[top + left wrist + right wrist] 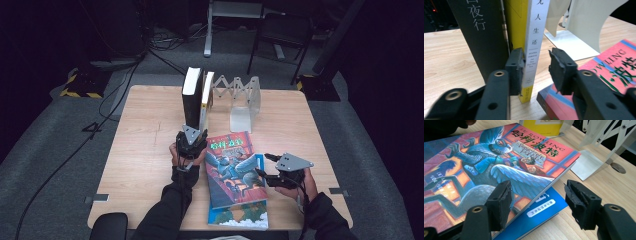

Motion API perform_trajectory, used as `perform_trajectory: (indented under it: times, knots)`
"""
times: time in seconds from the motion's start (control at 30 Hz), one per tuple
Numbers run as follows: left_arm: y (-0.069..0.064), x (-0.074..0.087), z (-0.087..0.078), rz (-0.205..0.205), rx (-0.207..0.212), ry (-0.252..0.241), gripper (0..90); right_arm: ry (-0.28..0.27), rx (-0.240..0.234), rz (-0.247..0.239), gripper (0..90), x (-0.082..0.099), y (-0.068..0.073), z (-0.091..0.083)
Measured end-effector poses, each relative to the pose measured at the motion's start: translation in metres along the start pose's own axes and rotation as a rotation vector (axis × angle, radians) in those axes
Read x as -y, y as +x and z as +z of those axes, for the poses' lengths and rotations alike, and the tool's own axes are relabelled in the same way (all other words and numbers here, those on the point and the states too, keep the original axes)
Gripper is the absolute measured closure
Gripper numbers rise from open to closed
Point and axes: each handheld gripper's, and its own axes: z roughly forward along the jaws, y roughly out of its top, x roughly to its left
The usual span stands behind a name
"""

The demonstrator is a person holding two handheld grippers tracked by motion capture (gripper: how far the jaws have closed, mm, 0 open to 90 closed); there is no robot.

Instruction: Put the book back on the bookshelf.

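Two books stand upright at the table's back middle: a black one (191, 97) (484, 37) and, against its right side, a yellow one with a white spine (206, 95) (535, 37). My left gripper (194, 131) (536, 60) is open at their base. Its jaws straddle the white spine, with the left pad against the book and the right pad apart from it. A red illustrated book (232, 170) (499, 157) lies flat on a blue book (240, 214) (541, 210). My right gripper (264, 166) (539, 195) is open at their right edge, one pad above the red cover and the other beyond the edge.
A white expandable bookend (242, 100) (586, 22) (604, 135) stands right of the upright books. The wooden table (145, 130) has bare room on its left and far right. Beyond the table are a chair (282, 30) and cables on a dark floor.
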Motion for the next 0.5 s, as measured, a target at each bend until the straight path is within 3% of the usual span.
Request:
perform_trajectory:
  times: [0.27,0.4,0.5]
  knots:
    - [0.0021,0.0018,-0.003,-0.009,-0.009,0.003,69.6,0.0,0.0,0.001,38.1,0.0003,-0.0004,-0.0006]
    - [0.0016,0.0014,0.0017,0.01,-0.023,0.015,75.1,0.0,-0.002,0.0,38.1,0.0002,-0.0001,-0.0001]
    - [0.0012,-0.0004,0.0052,0.013,-0.023,0.022,74.3,0.004,-0.002,-0.002,38.1,0.0001,0.0004,0.0007]
